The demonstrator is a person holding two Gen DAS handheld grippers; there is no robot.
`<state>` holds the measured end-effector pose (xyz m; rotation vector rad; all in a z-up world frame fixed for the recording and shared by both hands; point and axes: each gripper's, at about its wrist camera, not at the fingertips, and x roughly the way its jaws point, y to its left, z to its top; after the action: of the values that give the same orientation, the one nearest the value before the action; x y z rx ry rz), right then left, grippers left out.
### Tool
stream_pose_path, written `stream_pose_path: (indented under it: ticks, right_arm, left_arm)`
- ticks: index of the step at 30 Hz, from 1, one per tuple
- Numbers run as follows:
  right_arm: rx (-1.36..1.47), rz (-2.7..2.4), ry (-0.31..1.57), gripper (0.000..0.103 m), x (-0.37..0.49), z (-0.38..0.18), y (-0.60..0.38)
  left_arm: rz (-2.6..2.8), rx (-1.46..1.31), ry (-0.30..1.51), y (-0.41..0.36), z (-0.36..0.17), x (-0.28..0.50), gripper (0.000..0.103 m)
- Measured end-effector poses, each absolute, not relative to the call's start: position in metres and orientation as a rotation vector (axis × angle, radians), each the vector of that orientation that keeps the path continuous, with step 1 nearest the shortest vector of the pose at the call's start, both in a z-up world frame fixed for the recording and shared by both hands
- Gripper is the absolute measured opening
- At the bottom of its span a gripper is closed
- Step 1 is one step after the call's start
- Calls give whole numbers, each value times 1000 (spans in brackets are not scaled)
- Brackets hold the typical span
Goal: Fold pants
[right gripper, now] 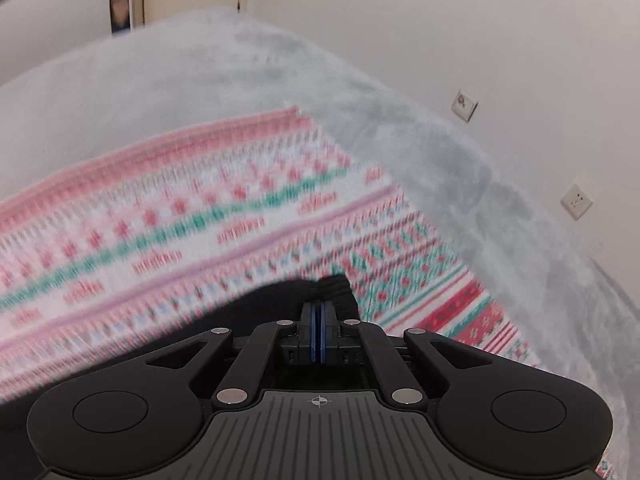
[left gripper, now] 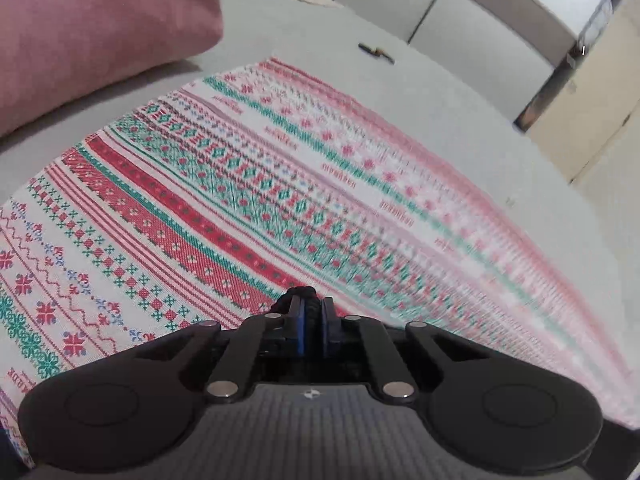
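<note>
Left wrist view: left gripper (left gripper: 311, 312) at bottom centre, jaws pinched on a small bunch of black pants (left gripper: 298, 294) fabric that pokes out just above the blue pads (left gripper: 302, 328). Only that tuft of the pants shows here.

Right wrist view: right gripper (right gripper: 319, 322) bottom centre, blue pads pressed together, clamped on the pants (right gripper: 280, 300). Black fabric bulges above the tips and spreads to lower left of the frame, behind the gripper body.

Under both: patterned cloth (left gripper: 200, 200) with red, green and white knit-style bands, lying flat on a grey bed cover (right gripper: 200, 80). Cloth fills the middle of both frames; much of it is motion-blurred, worst on the right side of the left view and most of the right view.

Left view, upper left: pink pillow (left gripper: 100, 32) on the bed cover, beside the cloth's far edge, whether touching I can't tell. Small dark object (left gripper: 376, 52) top centre on the cover, too small to identify.

Right view, right edge: two wall sockets (right gripper: 576, 201) on a white wall.
</note>
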<state>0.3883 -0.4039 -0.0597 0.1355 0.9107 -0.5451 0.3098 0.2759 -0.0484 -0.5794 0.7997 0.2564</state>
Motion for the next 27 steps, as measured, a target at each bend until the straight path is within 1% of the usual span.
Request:
stream_pose_path:
  ticks: [2, 4, 7, 9, 12, 16, 18, 20, 22, 24, 25, 27]
  right_arm:
    - [201, -521, 848, 1, 379, -32, -410]
    - [274, -484, 782, 1, 366, -4, -418]
    - [280, -475, 783, 1, 350, 17, -424]
    - [221, -503, 827, 0, 344, 15, -424]
    - [217, -524, 862, 0, 333, 0, -425]
    - [191, -555, 926, 0, 335, -24, -415]
    - [170, -568, 927, 0, 338, -21, -408]
    - [196, -554, 909, 0, 339, -3, -406]
    - [253, -494, 830, 0, 325, 32, -408]
    - [310, -368, 658, 0, 287, 74, -416]
    - [318, -300, 556, 0, 258, 91, -421]
    - [318, -176, 390, 0, 193, 101, -433]
  left_arm:
    - [244, -645, 755, 285, -37, 300, 31]
    - [265, -629, 744, 285, -30, 294, 31]
    - [278, -601, 752, 279, -37, 294, 31]
    - [277, -593, 752, 277, -42, 294, 31]
    - [279, -589, 761, 276, -46, 296, 31]
    - [248, -626, 720, 283, -33, 292, 31]
    - [213, -647, 679, 285, -21, 280, 31]
    - [168, -640, 631, 285, -6, 260, 31]
    - [134, -565, 594, 277, 12, 231, 31]
    - [124, -477, 589, 271, 21, 189, 31]
    - [122, -454, 609, 271, 20, 165, 31]
    - [112, -390, 676, 268, 8, 130, 31]
